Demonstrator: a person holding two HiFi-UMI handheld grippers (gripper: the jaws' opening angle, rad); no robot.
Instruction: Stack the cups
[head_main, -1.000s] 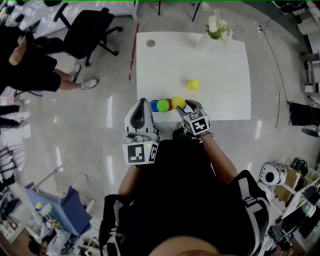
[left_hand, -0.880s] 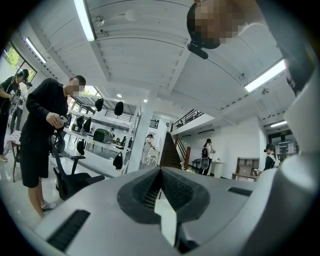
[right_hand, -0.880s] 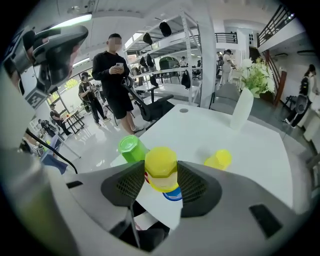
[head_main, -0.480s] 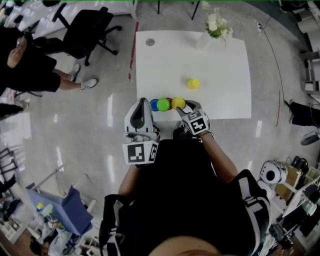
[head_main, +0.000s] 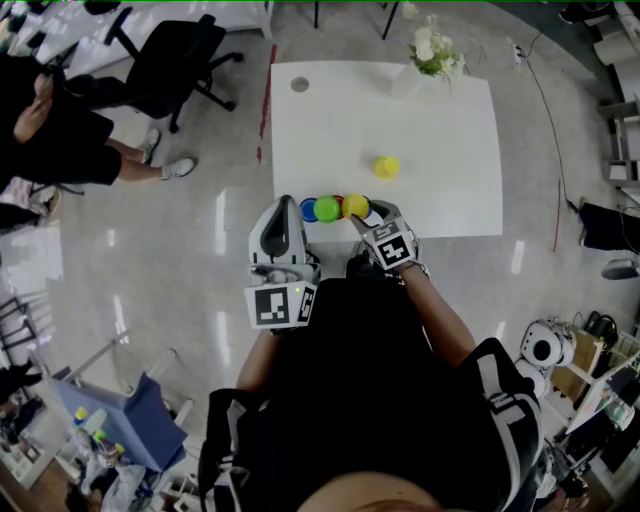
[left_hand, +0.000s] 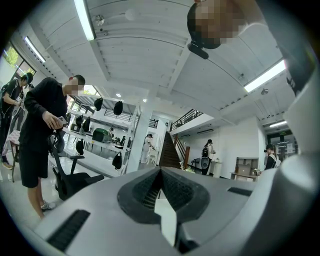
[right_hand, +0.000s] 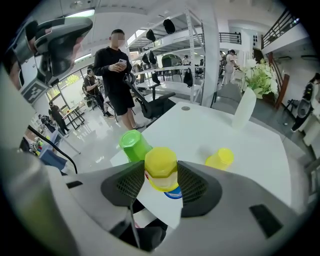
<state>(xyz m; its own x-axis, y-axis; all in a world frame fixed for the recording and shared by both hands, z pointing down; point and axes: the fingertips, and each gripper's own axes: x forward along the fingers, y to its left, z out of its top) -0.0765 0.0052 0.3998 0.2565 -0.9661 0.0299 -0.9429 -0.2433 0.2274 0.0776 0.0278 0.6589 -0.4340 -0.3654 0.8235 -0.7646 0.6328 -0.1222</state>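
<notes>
While I look for anything to read, the only print I find is the square black-and-white markers (head_main: 280, 306) on the gripper cubes, patterns and not letters; the cups are plain colour. My right gripper (right_hand: 161, 175) tilts down over the near edge of the white table (head_main: 440, 190), and its jaws stand wide and clamp a yellow cup (right_hand: 161, 167). That cup is upside down, with a pad pressed on either side of it. Just beneath it a blue rim (right_hand: 173, 194) shows, and I cannot tell what it belongs to. A green cup (right_hand: 134, 145), also upside down, stands just beyond and to the left of the held one, close to the left jaw but outside the grip. From the head view a blue cup (head_main: 308, 210) sits beside the green one at the table's near edge. The other yellow cup (right_hand: 220, 159) lies tilted farther out on the table, well apart from the jaws, and a white vase (right_hand: 245, 107) with flowers stands near the far edge. My left gripper (left_hand: 160, 172) points level out into the room, jaws closed tip to tip with nothing between them, off the table's edge to the left of the cups. A person (right_hand: 116, 75) in black stands beyond the table.
</notes>
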